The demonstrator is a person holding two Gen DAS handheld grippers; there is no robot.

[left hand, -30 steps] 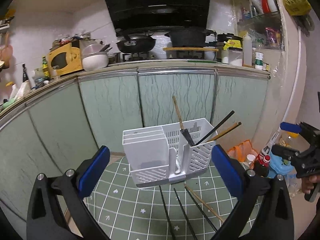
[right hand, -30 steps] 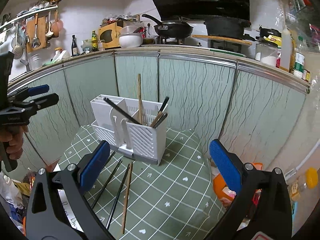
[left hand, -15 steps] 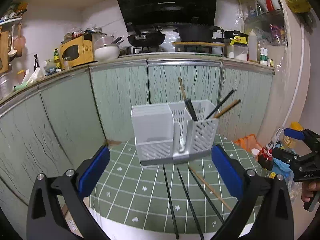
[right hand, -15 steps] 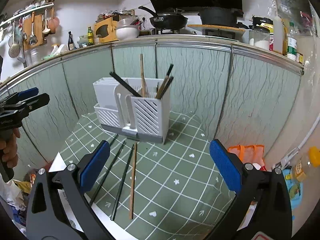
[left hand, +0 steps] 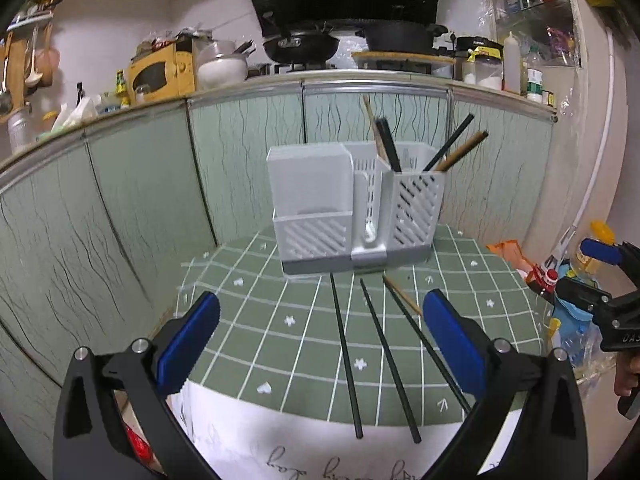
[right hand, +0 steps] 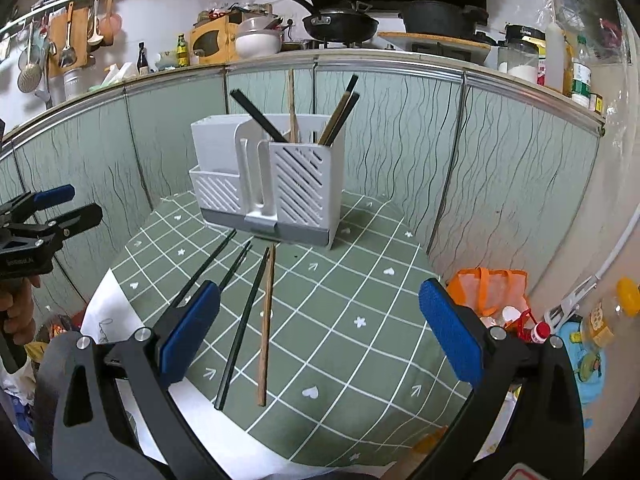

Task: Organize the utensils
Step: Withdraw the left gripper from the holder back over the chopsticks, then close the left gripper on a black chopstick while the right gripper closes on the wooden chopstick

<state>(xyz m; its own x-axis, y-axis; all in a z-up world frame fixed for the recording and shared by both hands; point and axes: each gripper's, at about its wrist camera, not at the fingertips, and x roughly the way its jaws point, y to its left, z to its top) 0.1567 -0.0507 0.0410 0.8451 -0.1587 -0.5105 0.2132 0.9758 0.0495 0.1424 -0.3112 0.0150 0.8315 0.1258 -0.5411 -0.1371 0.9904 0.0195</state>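
Observation:
A white slotted utensil holder (left hand: 352, 208) (right hand: 268, 184) stands at the back of a green checked tablecloth (left hand: 280, 320) (right hand: 340, 312). Several chopsticks, black and wooden, stick out of its right compartment (left hand: 440, 152) (right hand: 340, 108). Three black chopsticks (left hand: 376, 344) (right hand: 240, 320) and one wooden chopstick (right hand: 266, 320) (left hand: 400, 294) lie flat in front of it. My left gripper (left hand: 320, 344) is open, low at the table's near edge, holding nothing. My right gripper (right hand: 320, 332) is open over the cloth, right of the loose chopsticks. Each gripper shows at the edge of the other's view.
Green cabinet doors (left hand: 140, 200) curve behind the table under a counter with pans (right hand: 340, 24), a bowl and bottles. An orange bag (right hand: 484, 288) and bottles (right hand: 540, 332) lie on the floor at the right. A white printed cloth hangs off the table's front (left hand: 300, 440).
Both grippers have pulled back and dropped lower, so the holder looks farther off and more of the tablecloth and the loose chopsticks shows. Both stay open and empty.

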